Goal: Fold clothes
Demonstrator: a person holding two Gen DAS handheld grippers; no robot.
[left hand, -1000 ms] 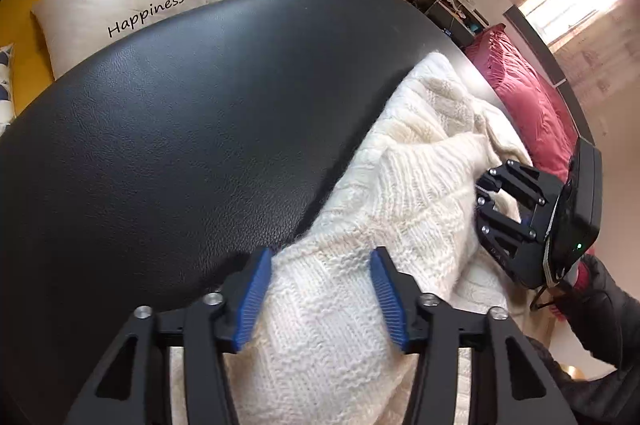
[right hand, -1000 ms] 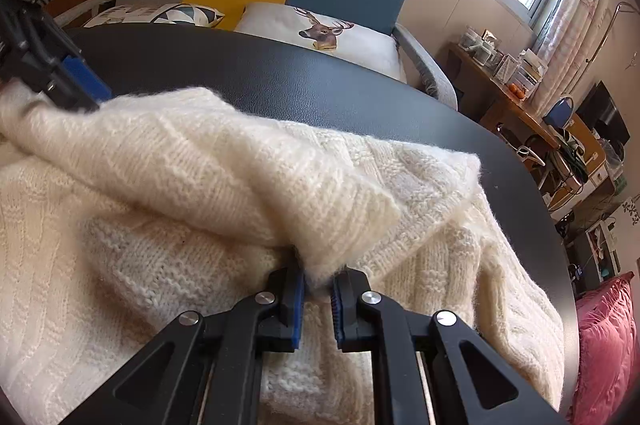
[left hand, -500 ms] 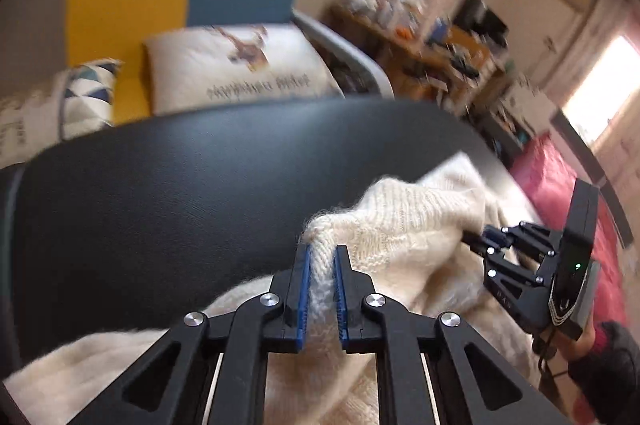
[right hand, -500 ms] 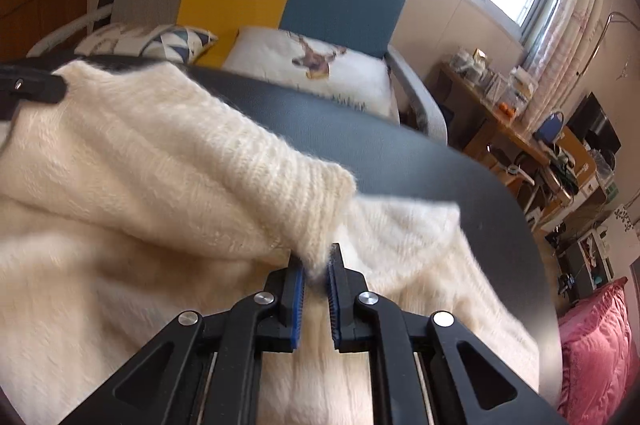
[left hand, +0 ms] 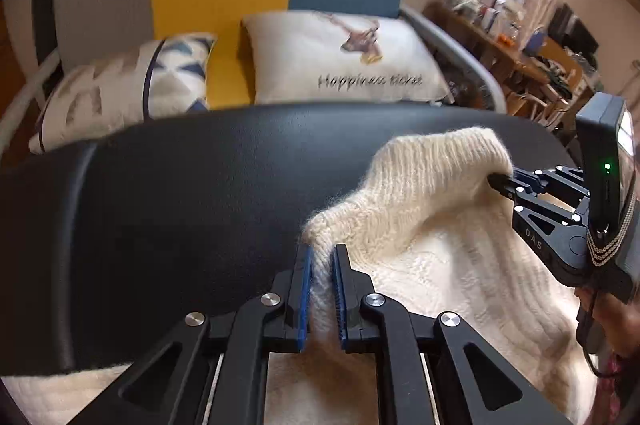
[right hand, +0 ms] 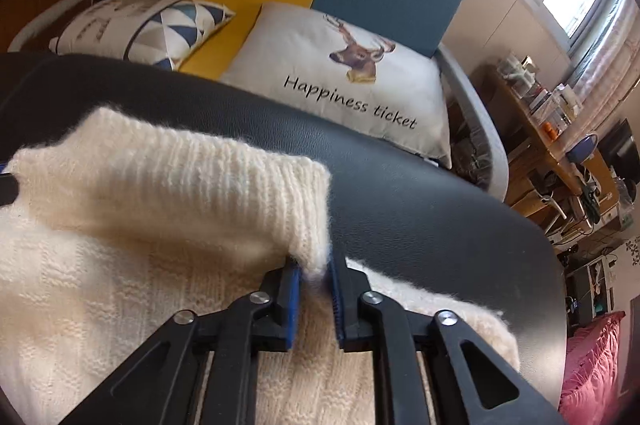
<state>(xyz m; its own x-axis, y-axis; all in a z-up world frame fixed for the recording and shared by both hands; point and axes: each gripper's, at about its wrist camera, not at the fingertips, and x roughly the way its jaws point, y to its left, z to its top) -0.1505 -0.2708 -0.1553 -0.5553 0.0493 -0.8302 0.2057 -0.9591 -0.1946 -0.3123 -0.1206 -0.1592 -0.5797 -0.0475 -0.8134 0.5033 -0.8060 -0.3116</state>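
So: fold midway; left gripper point(left hand: 319, 267) clamped on cream knit sweater point(left hand: 440, 265) ribbed edge; right gripper point(right hand: 314, 279) jaws just easing apart, edge seemingly pinched between; laying down, smoothing left

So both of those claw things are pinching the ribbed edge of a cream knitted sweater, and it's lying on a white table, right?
Not quite: the table is black, with a leathery look, as the right wrist view shows. The rest holds: the left gripper and the right gripper each pinch the ribbed edge of the cream knitted sweater; the right one's jaws have just been opening slightly, with the knit between them.
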